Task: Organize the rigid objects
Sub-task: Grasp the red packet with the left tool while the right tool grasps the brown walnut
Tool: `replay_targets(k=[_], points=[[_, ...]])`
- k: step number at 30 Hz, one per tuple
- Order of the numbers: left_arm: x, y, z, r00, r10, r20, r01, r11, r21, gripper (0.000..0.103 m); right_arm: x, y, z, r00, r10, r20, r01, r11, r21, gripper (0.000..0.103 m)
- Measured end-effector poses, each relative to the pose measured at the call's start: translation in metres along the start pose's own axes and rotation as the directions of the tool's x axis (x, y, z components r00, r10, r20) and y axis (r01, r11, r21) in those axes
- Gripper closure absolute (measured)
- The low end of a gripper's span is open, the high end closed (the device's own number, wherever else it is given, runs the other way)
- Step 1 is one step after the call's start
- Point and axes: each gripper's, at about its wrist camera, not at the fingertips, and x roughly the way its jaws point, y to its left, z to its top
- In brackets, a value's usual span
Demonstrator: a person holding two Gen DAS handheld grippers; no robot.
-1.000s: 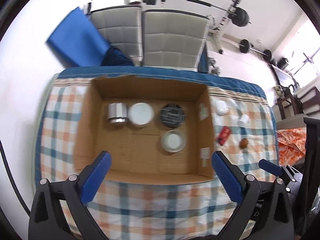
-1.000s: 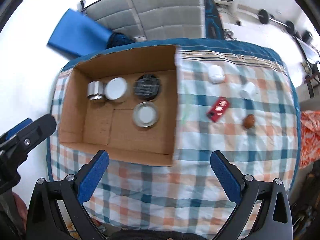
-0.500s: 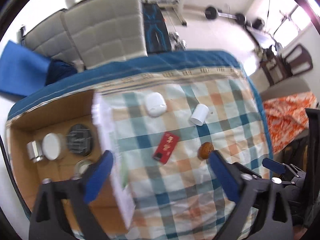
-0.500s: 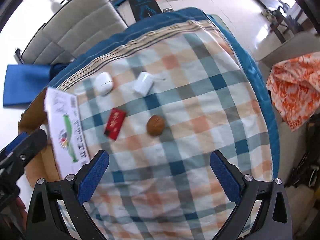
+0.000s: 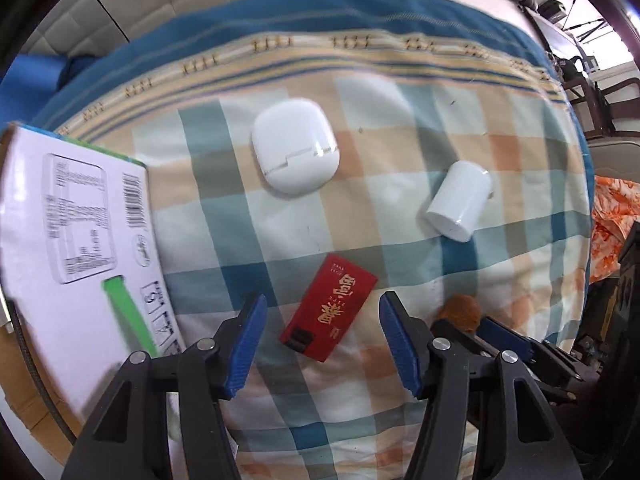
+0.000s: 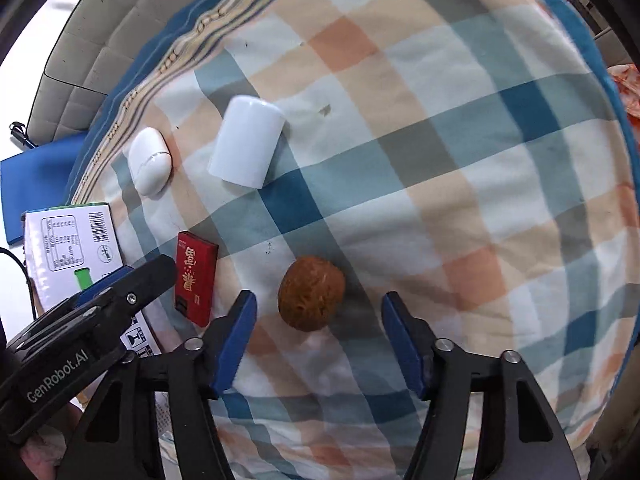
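A red flat box [image 5: 329,306] lies on the checked cloth, between the open fingers of my left gripper [image 5: 322,344], which hovers just over it. A brown round object [image 6: 311,298] lies between the open fingers of my right gripper [image 6: 316,340]. A white rounded case [image 5: 295,145] and a white cylinder [image 5: 458,201] on its side lie farther back. The red box [image 6: 195,276], case [image 6: 149,160] and cylinder [image 6: 246,147] also show in the right wrist view. The left gripper [image 6: 108,308] shows there at lower left.
The cardboard box's printed white flap [image 5: 80,240] stands at the left, close to the left gripper; it also shows in the right wrist view [image 6: 74,248]. Grey cushioned seats [image 6: 116,36] stand beyond the table's far edge. An orange cloth [image 5: 612,216] lies off the right edge.
Both grippers have swung right from the cardboard box and dropped close to the cloth. The left now straddles the red box, the right the brown object. Both remain open.
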Motion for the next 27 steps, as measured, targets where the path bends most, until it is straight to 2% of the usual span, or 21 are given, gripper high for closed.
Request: replay_targets(k=[1, 2, 4, 8, 12, 14, 21, 27], points=[[0.004, 0.001, 0.001, 1.000, 0.002, -0.009, -0.002, 1.000, 0.003, 0.047, 0.005, 0.001, 0.000, 1.000, -0.015, -0.005, 0.014, 1.000, -0.011, 0.060], [0.008, 0.000, 0.001, 1.000, 0.004, -0.020, -0.004, 1.000, 0.011, 0.047, 0.006, 0.001, 0.001, 0.999, -0.032, 0.000, 0.032, 0.999, -0.021, 0.066], [0.016, -0.003, 0.002, 0.999, 0.014, -0.035, -0.012, 0.999, 0.035, 0.047, 0.005, 0.000, 0.000, 0.999, -0.051, -0.002, 0.051, 0.998, -0.036, 0.066], [0.033, -0.021, 0.003, 0.996, 0.069, -0.061, -0.062, 0.992, 0.111, 0.047, -0.002, -0.003, 0.000, 0.989, -0.150, 0.013, 0.151, 0.985, -0.083, 0.066], [0.040, -0.030, 0.003, 0.993, 0.103, -0.053, -0.096, 0.987, 0.132, 0.050, 0.001, -0.006, 0.006, 0.988, -0.152, -0.001, 0.152, 0.984, -0.095, 0.066], [0.038, -0.035, -0.003, 0.994, 0.101, -0.037, -0.096, 0.988, 0.122, 0.069, 0.005, -0.004, 0.008, 0.987, -0.160, -0.013, 0.158, 0.982, -0.099, 0.065], [0.030, -0.033, -0.009, 0.997, 0.076, -0.017, -0.074, 0.993, 0.091, 0.070, 0.007, -0.005, 0.006, 0.982, -0.186, -0.005, 0.185, 0.978, -0.101, 0.066], [0.012, -0.026, -0.034, 1.000, 0.026, 0.013, -0.027, 0.998, 0.061, 0.071, -0.003, 0.003, -0.004, 0.982, -0.189, 0.012, 0.188, 0.972, -0.138, 0.067]])
